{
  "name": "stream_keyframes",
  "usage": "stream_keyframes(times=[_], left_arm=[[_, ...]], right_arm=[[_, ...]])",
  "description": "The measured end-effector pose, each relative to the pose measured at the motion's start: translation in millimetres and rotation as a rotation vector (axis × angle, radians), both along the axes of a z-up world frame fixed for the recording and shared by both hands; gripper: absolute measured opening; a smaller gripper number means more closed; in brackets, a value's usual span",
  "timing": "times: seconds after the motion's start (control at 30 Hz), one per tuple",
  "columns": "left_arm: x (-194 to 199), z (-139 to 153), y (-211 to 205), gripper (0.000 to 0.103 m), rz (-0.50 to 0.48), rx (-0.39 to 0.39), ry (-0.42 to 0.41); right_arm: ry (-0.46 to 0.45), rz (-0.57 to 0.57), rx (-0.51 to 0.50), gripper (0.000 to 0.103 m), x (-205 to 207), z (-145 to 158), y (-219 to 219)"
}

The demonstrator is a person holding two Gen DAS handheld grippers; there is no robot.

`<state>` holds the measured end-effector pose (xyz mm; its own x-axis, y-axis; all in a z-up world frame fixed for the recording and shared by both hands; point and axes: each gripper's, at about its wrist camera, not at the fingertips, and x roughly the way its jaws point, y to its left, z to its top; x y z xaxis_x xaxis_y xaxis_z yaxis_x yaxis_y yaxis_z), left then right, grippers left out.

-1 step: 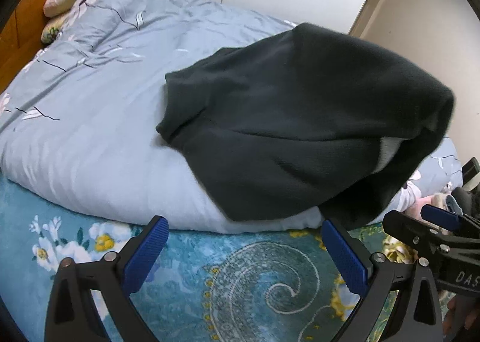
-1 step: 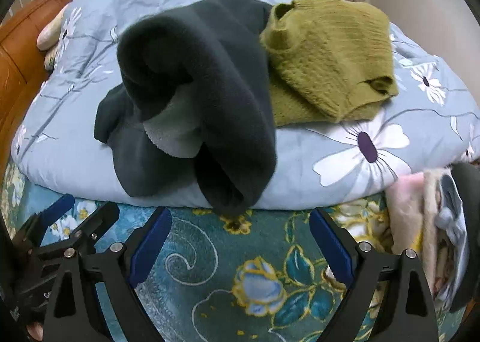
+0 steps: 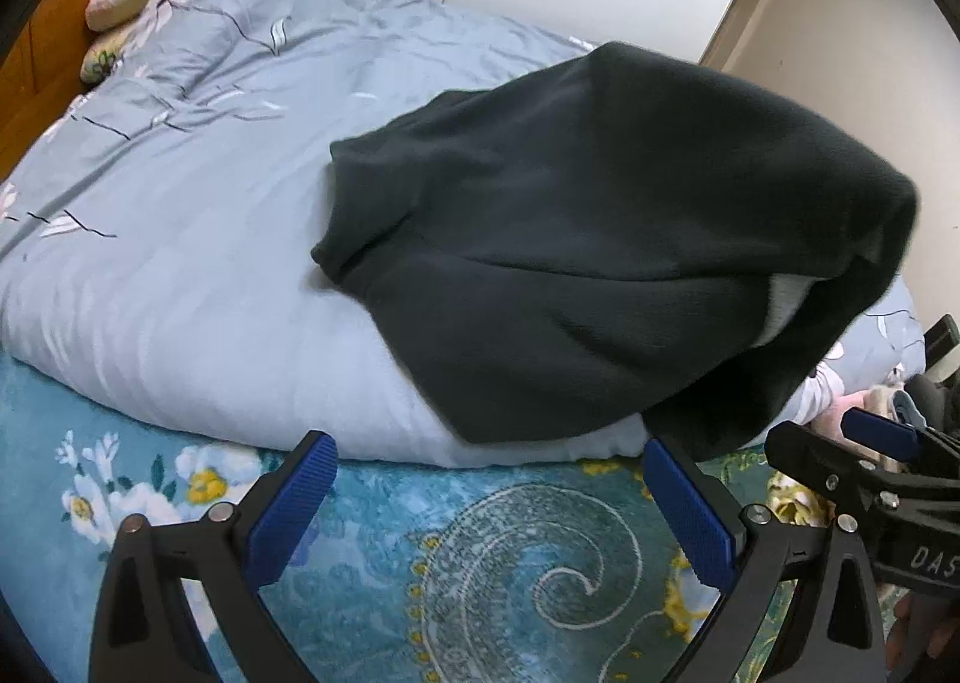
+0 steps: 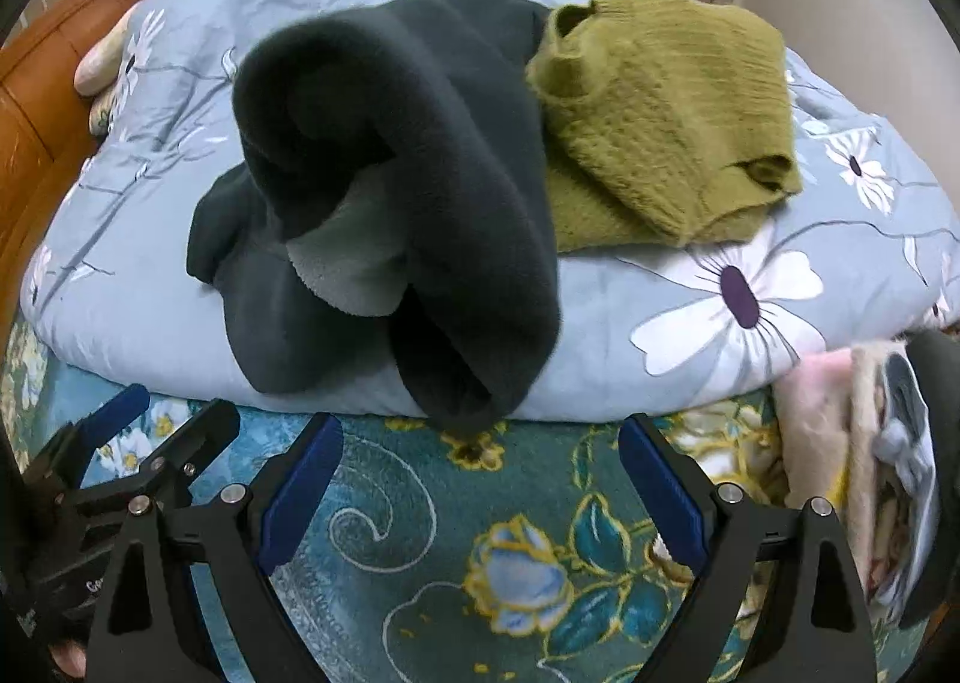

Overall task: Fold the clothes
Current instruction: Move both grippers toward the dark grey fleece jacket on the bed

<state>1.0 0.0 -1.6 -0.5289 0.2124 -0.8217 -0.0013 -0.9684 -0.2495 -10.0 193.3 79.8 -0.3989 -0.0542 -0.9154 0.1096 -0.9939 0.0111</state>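
Covering nearly everything ahead of both tongs is a pale blue quilt (image 3: 198, 239) printed with white flowers, heaped on a bed whose teal flowered bedspread (image 4: 480, 551) runs directly under the blue pads. Beyond the quilt's far end, up and to the left of the left tongs, a pillow (image 3: 123, 8) leans against an orange-brown wooden headboard (image 4: 57, 65).

Next in size is the dark fleece garment (image 3: 600, 239), the piece being folded. It lies bunched on the quilt's near slope, straight ahead of the right tongs and ahead and to the right of the left tongs. Its lower end hangs over the quilt's edge toward the bedspread, and a fold has turned back to show a light grey lining (image 4: 354, 257).

Touching its far right side, ahead and to the right of the right tongs, an olive-green knitted sweater (image 4: 666, 125) rests on top of the quilt, roughly folded. A small heap of pale pink and cream clothes (image 4: 852, 443) sits at the quilt's edge, just right of the right tongs.

The left tongs (image 3: 489, 509) hang over the bedspread with their jaws spread wide and nothing between them. The right tongs (image 4: 483, 488) are likewise spread wide and hold nothing, just short of the garment's hanging end.
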Motion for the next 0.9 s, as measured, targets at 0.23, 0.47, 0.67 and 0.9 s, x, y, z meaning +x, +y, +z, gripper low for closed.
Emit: stream_keyframes(times=[0.23,0.47,0.67,0.9], left_arm=[[6,-10,0,0.103,0.016,0.022,0.028],[9,-22,10,0.103,0.026,0.031,0.051],[14,-27,8,0.103,0.03,0.053,0.077],[12,-32,3,0.103,0.02,0.076,0.071]], right_arm=[[0.031,-0.019,-0.007,0.094,-6,-7,-1],[0.077,-0.02,-0.045,0.094,1,-7,6],[0.074,-0.004,-0.018,0.094,0,-7,-5],[0.078,0.022,0.019,0.103,2,-2,-16]])
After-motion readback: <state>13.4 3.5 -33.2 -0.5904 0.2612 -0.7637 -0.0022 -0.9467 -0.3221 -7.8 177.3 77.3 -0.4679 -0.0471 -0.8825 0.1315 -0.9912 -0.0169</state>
